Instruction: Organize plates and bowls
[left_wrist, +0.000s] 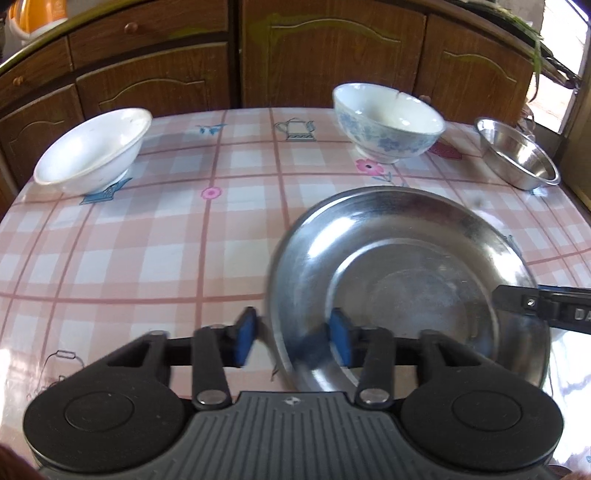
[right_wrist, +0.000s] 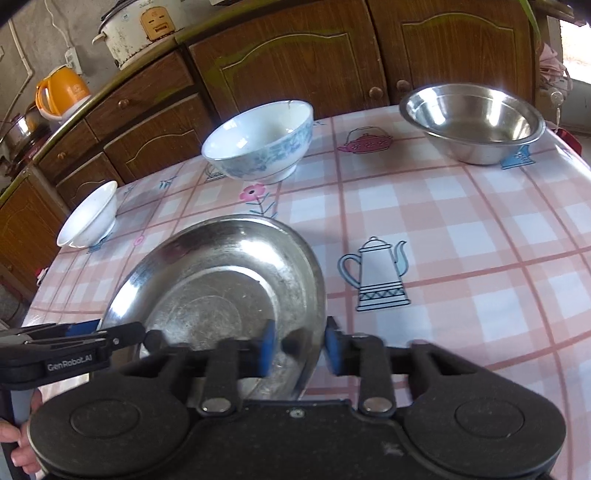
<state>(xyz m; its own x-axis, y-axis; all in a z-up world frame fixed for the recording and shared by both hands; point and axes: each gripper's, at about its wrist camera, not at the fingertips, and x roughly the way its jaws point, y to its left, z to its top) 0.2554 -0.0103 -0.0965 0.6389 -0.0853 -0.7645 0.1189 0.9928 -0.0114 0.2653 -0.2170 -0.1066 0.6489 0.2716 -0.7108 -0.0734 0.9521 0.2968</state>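
Straddling the near-left rim of the round, shallow stainless-steel plate (left_wrist: 406, 291) with the left gripper (left_wrist: 293, 338): one blue pad (left_wrist: 245, 341) outside on the cloth, the other inside the dish, jaws narrowed but a visible gap to the rim on the outer side, so not pressing yet. Same story at the right gripper (right_wrist: 300, 347), astride the plate's near-right rim (right_wrist: 221, 291), pads close, contact with the metal hard to call through the blur. Plate resting at 6 o'clock on the pink checked tablecloth (right_wrist: 461, 240). White plain bowl (left_wrist: 92, 147) out at 10 o'clock, tilted on its foot. White bowl with blue flower print (left_wrist: 388, 122) at 12 o'clock, upright. Small stainless-steel bowl (right_wrist: 472, 122) at 2 o'clock near the table edge, well apart from the plate. Brown wooden cabinets (left_wrist: 295, 55) behind
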